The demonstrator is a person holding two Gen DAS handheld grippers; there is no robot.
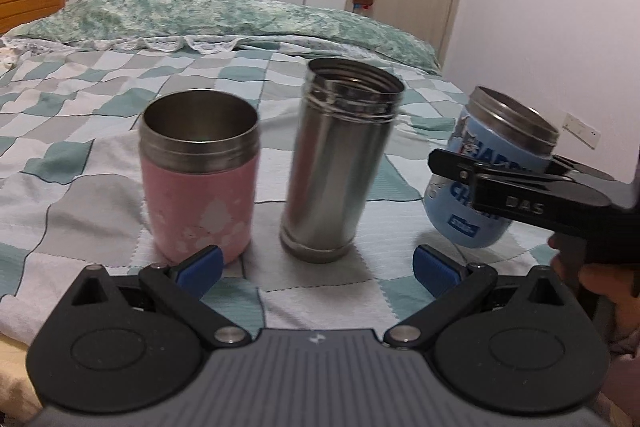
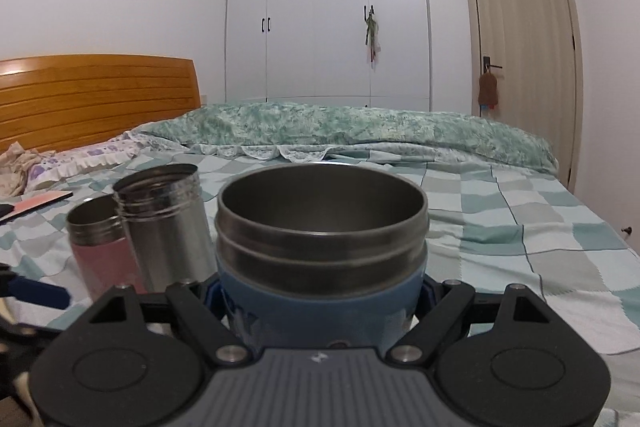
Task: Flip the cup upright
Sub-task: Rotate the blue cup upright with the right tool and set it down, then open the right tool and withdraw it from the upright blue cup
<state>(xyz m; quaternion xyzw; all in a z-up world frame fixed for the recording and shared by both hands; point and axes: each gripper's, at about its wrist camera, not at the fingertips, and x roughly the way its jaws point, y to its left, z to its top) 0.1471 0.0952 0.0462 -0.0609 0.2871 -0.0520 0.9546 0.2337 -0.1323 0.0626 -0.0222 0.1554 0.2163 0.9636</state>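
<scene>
- Right gripper (image 2: 320,301) clamped on the blue cup (image 2: 320,291), blue pads pressed to both sides of its body at lower centre of the right wrist view.
- In the left wrist view, same right gripper (image 1: 496,173) at the right edge of the frame, black fingers around the blue cup (image 1: 480,187) mid-body.
- Blue cup held off the bedspread (image 1: 80,155), mouth up, tilted toward the upper right of the frame; printed lettering partly hidden by the fingers.
- Left gripper (image 1: 316,265) at lower centre, spread wide, holding nothing; blue fingertips (image 1: 202,263) apart, left one just in front of the pink cup (image 1: 200,179).
- Pink cup upright at centre left, steel rim open upward.
- Steel flask (image 1: 336,163) upright just right of it, threaded mouth open, between pink cup and blue cup.
- Checked bedspread under both; green quilt (image 1: 224,17) bunched across the upper middle.
- Wooden headboard (image 2: 96,95) at left, white wardrobe (image 2: 328,11) upper centre, door (image 2: 524,27) upper right.
</scene>
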